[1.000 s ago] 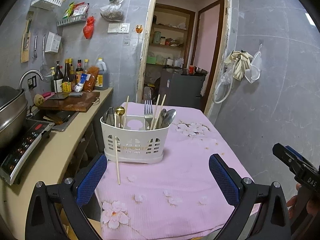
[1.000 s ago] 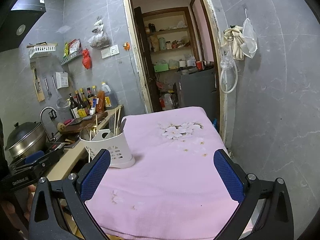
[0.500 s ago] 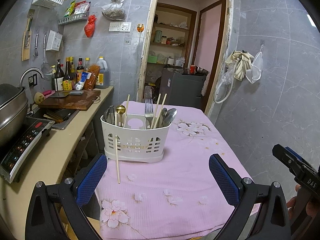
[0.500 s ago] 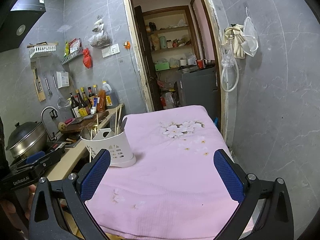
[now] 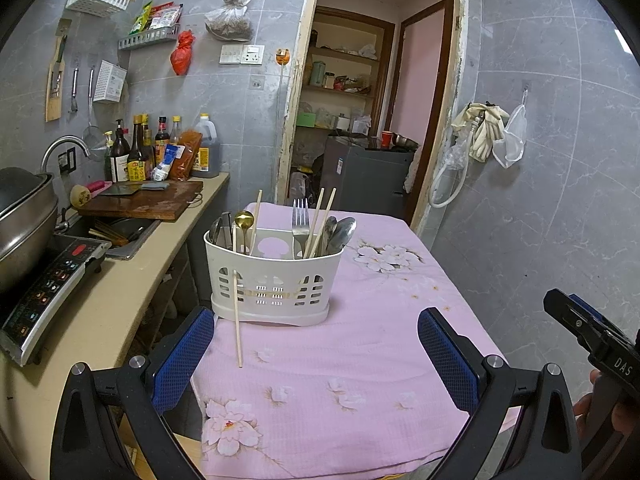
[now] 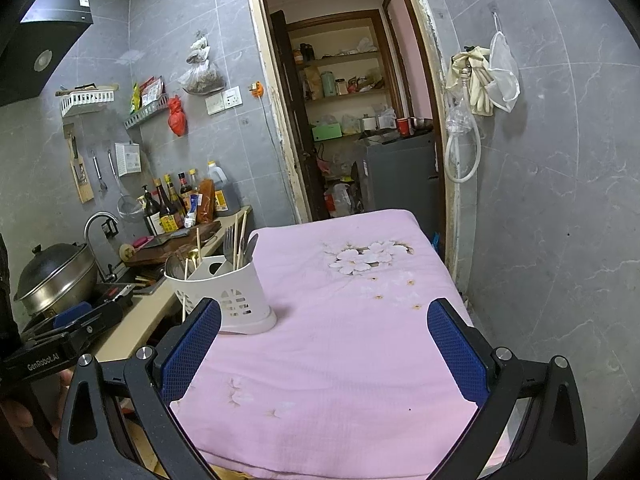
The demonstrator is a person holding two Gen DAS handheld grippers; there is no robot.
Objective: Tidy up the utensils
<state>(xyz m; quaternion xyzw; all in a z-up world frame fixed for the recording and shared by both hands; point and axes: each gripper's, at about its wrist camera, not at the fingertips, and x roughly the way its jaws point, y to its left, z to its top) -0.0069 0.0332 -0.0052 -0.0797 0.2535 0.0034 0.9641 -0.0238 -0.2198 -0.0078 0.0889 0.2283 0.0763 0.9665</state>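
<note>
1. Left wrist view: compared with the frames of a second ago, the white caddy sits slightly lower and nearer in the frame. The left tongs have been raised and eased toward it. No utensil has changed place.

2. Right wrist view: almost nothing has changed over the same second. The caddy holds its place at the left of the frame, and the right tongs remain over the pink-covered desk.

3. Meaning for the task: judged from this, no utensil is in hand, and the moment reads as an approach or a pause between picks.

4. Location of the task items, relative to the caddy:
   - Inside it, upright: a fork, a gold spoon, steel spoons and several chopsticks.
   - Outside it: one loose chopstick leans against the front wall, its tip on the desk in front of the caddy. This is probably the remaining item to stow.

5. Left tongs: jaws spread wide, nothing held, nothing touched. The loose chopstick lies just ahead of the left finger.

6. Right tongs: jaws spread wide, empty, with no contact; the caddy is ahead of the left finger.
</note>
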